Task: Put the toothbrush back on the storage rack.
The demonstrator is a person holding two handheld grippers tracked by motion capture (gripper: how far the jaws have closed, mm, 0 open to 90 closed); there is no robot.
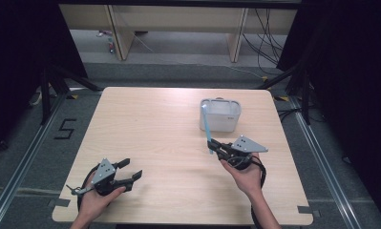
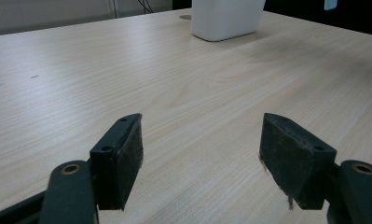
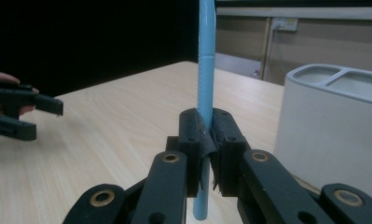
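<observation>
A light blue pen (image 1: 207,129) stands nearly upright in my right gripper (image 1: 214,144), which is shut on it just in front of the white holder (image 1: 219,115). In the right gripper view the pads clamp the blue pen (image 3: 205,70) at its lower part, its tip hanging below the jaws, with the white compartmented holder (image 3: 330,121) close at the right. My left gripper (image 1: 131,171) rests low over the table's near left, open with nothing between its pads (image 2: 127,154).
The light wooden table (image 1: 145,129) has rounded corners and dark floor around it. In the left gripper view the white holder (image 2: 226,18) stands far across the bare wood. In the right gripper view the other hand's gripper (image 3: 20,109) is at far left.
</observation>
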